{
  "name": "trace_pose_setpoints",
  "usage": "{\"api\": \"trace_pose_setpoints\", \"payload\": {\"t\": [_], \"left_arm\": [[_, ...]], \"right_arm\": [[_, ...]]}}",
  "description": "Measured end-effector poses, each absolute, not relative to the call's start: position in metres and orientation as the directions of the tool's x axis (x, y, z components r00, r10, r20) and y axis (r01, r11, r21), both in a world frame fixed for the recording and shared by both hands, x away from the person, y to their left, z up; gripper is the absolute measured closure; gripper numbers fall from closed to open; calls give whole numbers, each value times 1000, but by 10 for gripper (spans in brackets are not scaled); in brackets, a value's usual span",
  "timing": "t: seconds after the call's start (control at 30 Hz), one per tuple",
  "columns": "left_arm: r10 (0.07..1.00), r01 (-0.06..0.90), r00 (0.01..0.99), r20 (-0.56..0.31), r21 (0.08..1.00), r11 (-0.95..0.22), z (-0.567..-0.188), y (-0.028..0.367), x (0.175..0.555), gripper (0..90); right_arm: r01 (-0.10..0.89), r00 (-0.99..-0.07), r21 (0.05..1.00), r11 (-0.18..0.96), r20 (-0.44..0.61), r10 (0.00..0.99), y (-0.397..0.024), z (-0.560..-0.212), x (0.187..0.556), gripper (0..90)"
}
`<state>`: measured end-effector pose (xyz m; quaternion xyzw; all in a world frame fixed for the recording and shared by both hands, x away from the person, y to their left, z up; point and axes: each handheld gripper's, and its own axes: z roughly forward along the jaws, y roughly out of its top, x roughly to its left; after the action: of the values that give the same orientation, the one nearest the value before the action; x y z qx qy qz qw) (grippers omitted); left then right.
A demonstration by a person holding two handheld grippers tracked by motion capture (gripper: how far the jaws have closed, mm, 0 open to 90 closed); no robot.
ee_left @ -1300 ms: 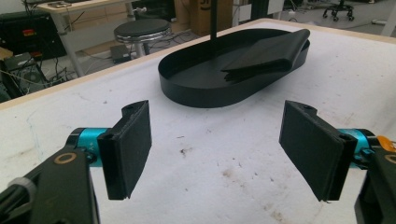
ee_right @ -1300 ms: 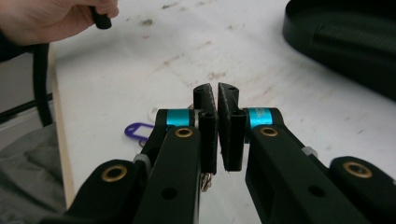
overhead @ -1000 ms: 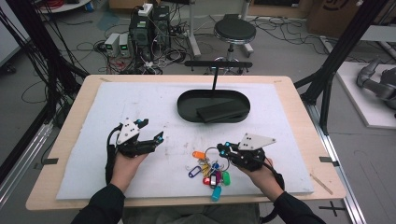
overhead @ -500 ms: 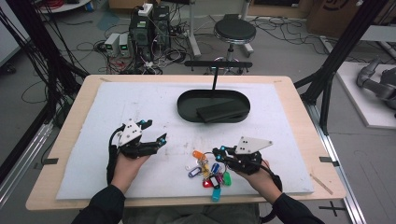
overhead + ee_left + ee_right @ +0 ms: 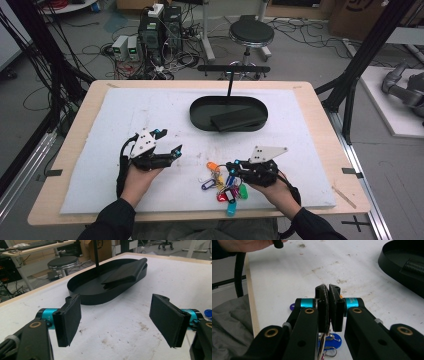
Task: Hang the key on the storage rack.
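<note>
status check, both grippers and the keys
Right gripper shut on bunch of keys, jaws pinching its ring. Left gripper open, empty, above the white mat. Black tray ahead, path clear.

Multicoloured key tags [image 5: 223,186], black tray [image 5: 200,114], white mat [image 5: 310,150].
</note>
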<state>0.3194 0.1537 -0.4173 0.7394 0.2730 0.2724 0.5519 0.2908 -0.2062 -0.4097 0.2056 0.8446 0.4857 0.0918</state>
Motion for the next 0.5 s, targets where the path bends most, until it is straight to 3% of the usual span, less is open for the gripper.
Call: {"api": "trace_pose_setpoints", "payload": {"t": [0.5], "left_arm": [[581, 86, 812, 53, 974, -210, -408, 138, 316, 257]], "right_arm": [[247, -907, 894, 375, 77, 413, -217, -393, 300, 878]]}}
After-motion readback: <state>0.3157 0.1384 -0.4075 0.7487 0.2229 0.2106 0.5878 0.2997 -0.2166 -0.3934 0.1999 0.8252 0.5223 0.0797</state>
